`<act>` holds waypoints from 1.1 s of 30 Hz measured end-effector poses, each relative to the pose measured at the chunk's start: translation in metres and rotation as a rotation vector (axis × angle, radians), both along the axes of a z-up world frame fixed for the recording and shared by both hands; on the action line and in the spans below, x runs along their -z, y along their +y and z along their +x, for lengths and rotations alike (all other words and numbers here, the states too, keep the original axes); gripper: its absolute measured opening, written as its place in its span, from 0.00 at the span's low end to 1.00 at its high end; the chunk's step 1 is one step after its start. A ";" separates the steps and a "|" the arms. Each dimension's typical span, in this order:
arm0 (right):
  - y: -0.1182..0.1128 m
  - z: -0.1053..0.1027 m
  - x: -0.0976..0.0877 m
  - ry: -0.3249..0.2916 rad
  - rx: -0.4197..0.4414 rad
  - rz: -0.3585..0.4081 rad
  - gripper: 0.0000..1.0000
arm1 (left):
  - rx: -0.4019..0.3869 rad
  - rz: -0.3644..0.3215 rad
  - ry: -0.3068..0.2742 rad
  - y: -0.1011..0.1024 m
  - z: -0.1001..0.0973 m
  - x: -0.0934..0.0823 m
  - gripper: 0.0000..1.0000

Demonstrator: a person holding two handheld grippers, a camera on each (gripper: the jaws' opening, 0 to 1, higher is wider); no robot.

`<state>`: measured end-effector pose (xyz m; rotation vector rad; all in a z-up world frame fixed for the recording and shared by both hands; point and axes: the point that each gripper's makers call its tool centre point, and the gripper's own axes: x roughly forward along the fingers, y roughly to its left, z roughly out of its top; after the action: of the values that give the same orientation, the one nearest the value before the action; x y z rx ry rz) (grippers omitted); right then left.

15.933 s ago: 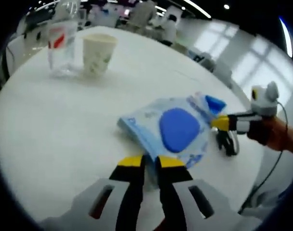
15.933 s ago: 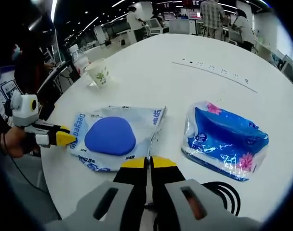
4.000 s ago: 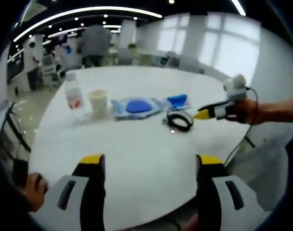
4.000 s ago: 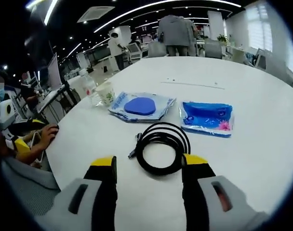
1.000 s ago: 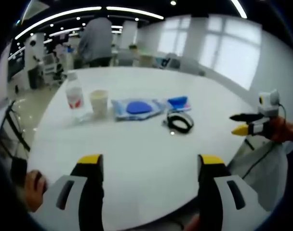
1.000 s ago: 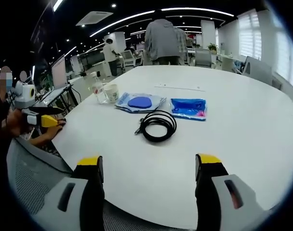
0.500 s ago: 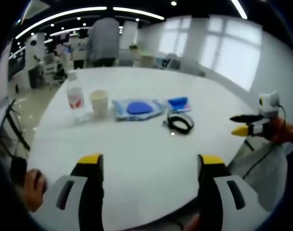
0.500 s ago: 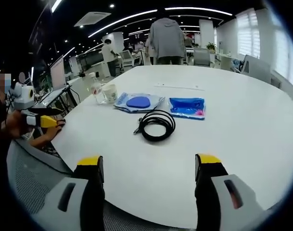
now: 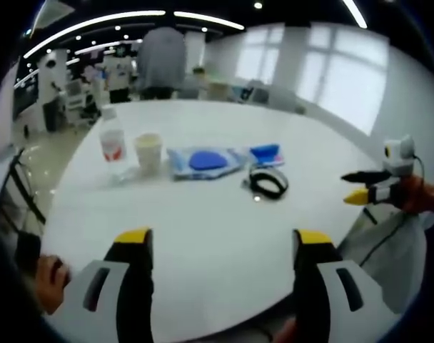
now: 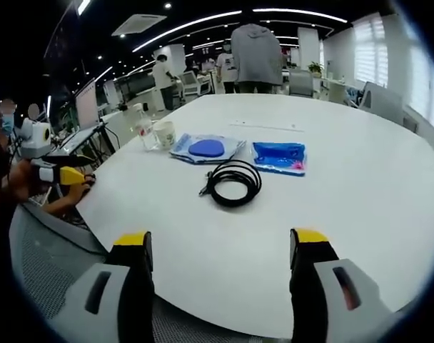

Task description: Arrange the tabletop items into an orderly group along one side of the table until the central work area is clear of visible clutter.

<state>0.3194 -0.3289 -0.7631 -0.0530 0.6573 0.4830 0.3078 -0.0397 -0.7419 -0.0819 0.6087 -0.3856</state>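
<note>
On the round white table (image 9: 203, 229) a row of items lies on the far side: a clear water bottle (image 9: 112, 143), a paper cup (image 9: 148, 152), a pale wipes pack with a blue lid (image 9: 206, 161), a blue tissue pack (image 9: 266, 152) and a coiled black cable (image 9: 268, 181). The right gripper view has the same bottle (image 10: 143, 129), cup (image 10: 164, 133), wipes pack (image 10: 206, 148), tissue pack (image 10: 279, 156) and cable (image 10: 233, 183). My left gripper (image 9: 215, 246) is open over the near table edge, holding nothing. My right gripper (image 10: 220, 246) is open too, and appears beyond the table's right edge (image 9: 365, 187).
A grey mesh chair back (image 10: 53, 257) sits below the table's near edge. My left gripper (image 10: 60, 169) shows at the left with a hand resting on the table rim. People (image 10: 257, 57) stand behind the table among desks and chairs.
Both grippers stay open and almost still. The people in the background have shifted a little; the items on the table have not moved.
</note>
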 end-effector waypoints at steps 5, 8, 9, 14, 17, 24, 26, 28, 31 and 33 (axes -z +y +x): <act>-0.002 0.001 0.000 -0.001 0.007 0.005 0.79 | 0.010 0.009 0.005 -0.002 -0.001 0.001 0.76; -0.001 0.001 0.000 -0.003 0.004 0.003 0.79 | 0.009 0.006 0.002 -0.002 0.000 0.000 0.76; -0.001 0.001 0.000 -0.001 0.001 0.001 0.79 | 0.008 0.007 0.004 -0.002 0.000 0.001 0.76; -0.001 0.001 0.001 0.001 -0.004 -0.002 0.79 | 0.009 0.009 0.005 -0.002 0.000 0.002 0.76; -0.002 0.001 0.001 0.001 0.002 0.001 0.79 | 0.009 0.009 0.003 -0.002 0.000 0.001 0.76; -0.002 0.002 0.002 0.004 0.008 0.003 0.78 | 0.007 0.005 0.004 -0.002 0.000 0.001 0.76; -0.003 0.001 0.002 0.007 0.008 0.000 0.78 | 0.008 0.005 0.004 -0.002 0.000 0.001 0.76; -0.003 0.002 0.002 0.005 0.012 0.005 0.78 | 0.010 0.005 0.004 -0.002 0.000 0.001 0.76; -0.005 0.002 0.002 0.006 0.018 0.004 0.77 | 0.012 0.005 0.004 -0.003 0.000 0.001 0.76; -0.005 0.002 0.001 0.006 0.020 0.006 0.77 | 0.013 0.006 0.004 -0.003 0.000 0.001 0.76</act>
<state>0.3216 -0.3337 -0.7644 -0.0397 0.6616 0.4662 0.3083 -0.0426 -0.7426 -0.0735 0.6146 -0.3961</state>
